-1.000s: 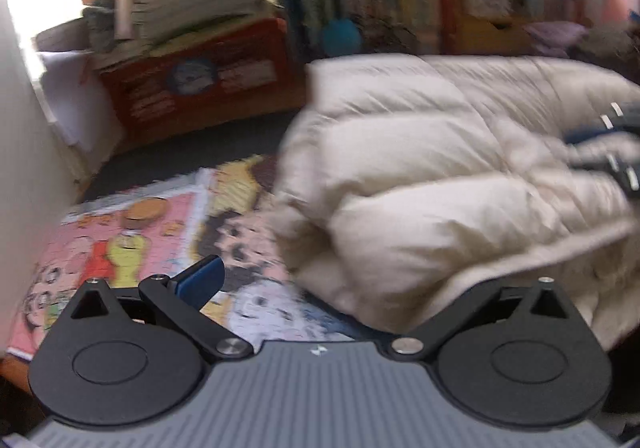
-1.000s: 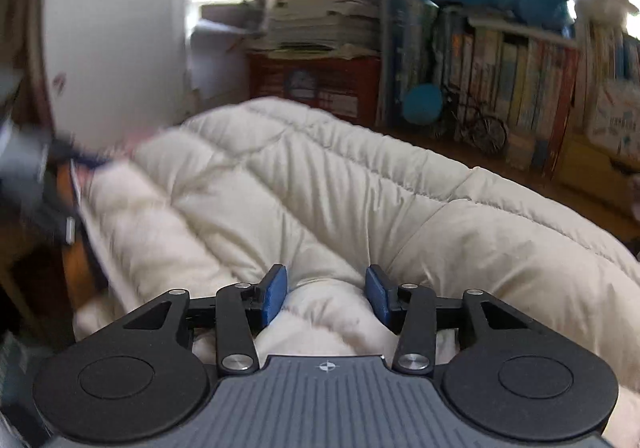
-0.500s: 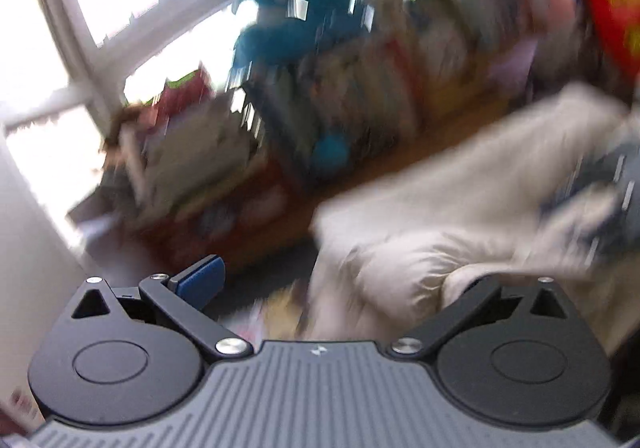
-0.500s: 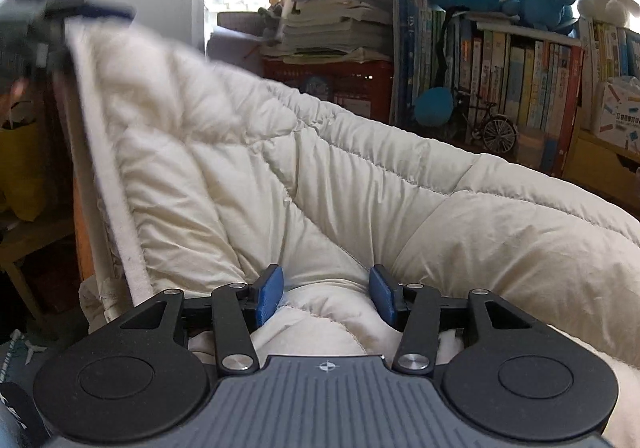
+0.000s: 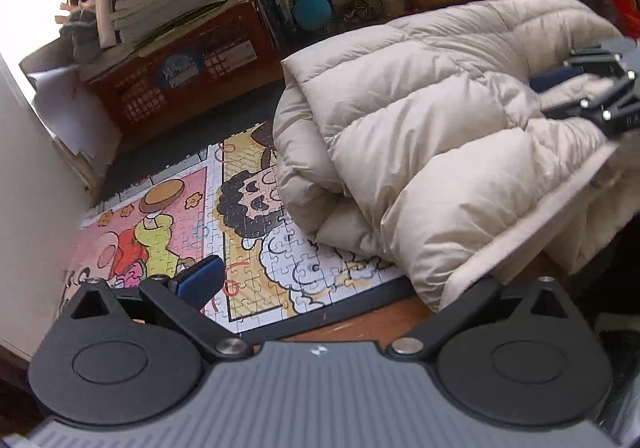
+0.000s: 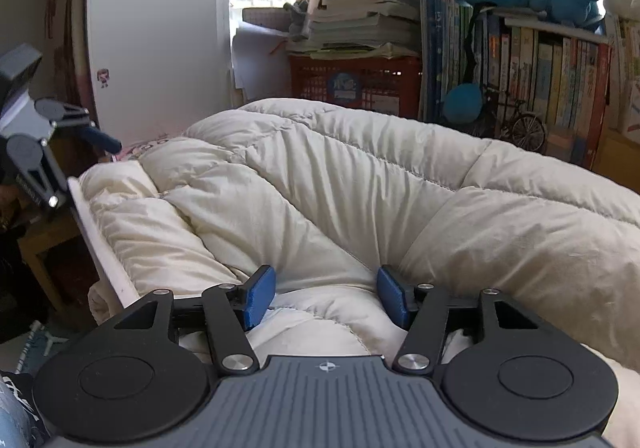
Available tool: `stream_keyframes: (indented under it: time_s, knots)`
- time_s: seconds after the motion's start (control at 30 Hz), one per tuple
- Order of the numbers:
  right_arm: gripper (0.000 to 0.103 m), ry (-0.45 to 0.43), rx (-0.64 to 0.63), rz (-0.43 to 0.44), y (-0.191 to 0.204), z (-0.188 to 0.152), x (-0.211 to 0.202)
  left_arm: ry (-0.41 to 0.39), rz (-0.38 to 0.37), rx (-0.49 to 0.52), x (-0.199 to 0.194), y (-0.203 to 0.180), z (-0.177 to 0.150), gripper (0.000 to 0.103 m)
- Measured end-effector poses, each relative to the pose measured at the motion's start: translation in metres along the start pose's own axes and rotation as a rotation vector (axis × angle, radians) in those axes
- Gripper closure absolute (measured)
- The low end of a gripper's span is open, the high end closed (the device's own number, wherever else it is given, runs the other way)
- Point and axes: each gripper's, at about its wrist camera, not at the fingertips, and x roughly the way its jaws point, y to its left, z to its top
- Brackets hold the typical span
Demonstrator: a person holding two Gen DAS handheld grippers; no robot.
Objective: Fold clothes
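A cream puffer jacket (image 5: 420, 136) is lying folded in a thick bundle across the centre and right of the left wrist view, its lower left edge resting on a cartoon jigsaw puzzle (image 5: 208, 224) that is covering the bench (image 5: 360, 322). In the right wrist view the same jacket (image 6: 360, 184) is filling the middle of the frame from left to right.

The right tongs (image 6: 326, 298) are sitting at the bottom centre of their own view with a quilted bulge of the jacket between the two blue pads (image 6: 260, 298). The jaws have just been opening, and the pads are now standing apart at either side of the bulge rather than pinching it, so the grip looks released. In the left wrist view the right tongs (image 5: 560, 88) are showing at the right edge, lying on the jacket's top.

The left tongs (image 5: 320, 276) are pointing down at the puzzle and the jacket's near corner. Only one blue pad (image 5: 200, 280) is visible, at the lower left; the other is hidden behind the jacket's white hem, so I cannot tell whether they are clenched or released. In the right wrist view the left tongs (image 6: 80, 136) are appearing at the left edge, beside the jacket's hem.

A red crate (image 5: 180, 76) with stacked books (image 5: 172, 0) is standing at the upper left beyond the puzzle.
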Motion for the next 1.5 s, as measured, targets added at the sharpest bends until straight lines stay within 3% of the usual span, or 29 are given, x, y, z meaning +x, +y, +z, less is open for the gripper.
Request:
stream_keyframes:
  time_s: [0.13,0.27,0.33,0.43,0.5,0.67,0.73,0.83,0.93,1.03,1.1,1.17,1.23,1.3,1.37,1.4,1.43,1.5]
  knots:
    - [0.044,0.006,-0.01,-0.001,0.002,0.0,0.001,-0.027,-0.014,-0.014,-0.017,-0.002,-0.01,0.0]
    - [0.043,0.009,-0.016,0.012,0.004,0.0,0.002,-0.084,0.026,0.067,-0.037,-0.01,-0.003,0.001]
    - [0.042,0.009,-0.015,0.01,0.004,0.0,0.002,-0.131,-0.041,0.084,-0.046,-0.013,0.004,0.012]
    - [0.042,0.012,-0.008,0.005,0.004,0.0,0.003,-0.178,-0.109,0.129,-0.054,-0.023,0.012,0.015]
    - [0.041,0.011,-0.008,0.003,0.004,-0.001,0.003,-0.182,-0.106,0.155,-0.056,-0.027,0.012,0.015]
    - [0.04,0.008,-0.005,0.012,0.003,-0.002,0.002,-0.071,-0.108,0.081,-0.045,-0.009,-0.005,0.039]
    - [0.04,0.007,-0.006,0.016,0.003,-0.001,0.002,-0.046,-0.146,0.043,-0.043,-0.002,-0.01,0.058]
    - [0.039,0.009,-0.008,0.013,0.004,-0.001,0.003,-0.146,-0.278,0.067,-0.061,-0.008,-0.011,0.085]
    - [0.039,0.012,-0.001,0.014,0.003,-0.001,0.003,-0.242,-0.342,0.18,-0.083,-0.017,-0.015,0.091]
    - [0.039,0.013,0.002,0.015,0.003,-0.001,0.003,-0.236,-0.333,0.258,-0.092,-0.014,-0.025,0.093]
    - [0.039,0.013,0.002,0.015,0.003,-0.001,0.004,-0.164,-0.248,0.243,-0.086,-0.006,-0.033,0.093]
    - [0.038,0.013,0.003,0.011,0.007,0.0,0.004,-0.092,-0.107,0.187,-0.077,0.012,-0.038,0.093]
    - [0.038,0.014,0.003,0.01,0.008,0.0,0.004,-0.124,-0.055,0.102,-0.077,0.029,-0.031,0.093]
    - [0.038,0.01,0.003,0.011,0.007,0.0,0.003,-0.256,-0.154,0.0,-0.08,0.032,-0.008,0.092]
    - [0.035,0.001,0.005,0.01,0.008,0.001,-0.002,-0.383,-0.251,-0.092,-0.081,0.032,0.015,0.078]
    - [0.032,-0.014,0.007,0.017,0.009,0.005,-0.008,-0.427,-0.291,-0.091,-0.074,0.02,0.029,0.059]
    - [0.03,-0.051,0.001,0.035,0.01,0.009,-0.018,-0.469,-0.331,-0.084,-0.065,0.007,0.044,0.05]
    - [0.011,-0.153,-0.099,0.11,0.012,0.022,-0.045,-0.505,-0.419,-0.022,-0.04,-0.018,0.073,0.048]
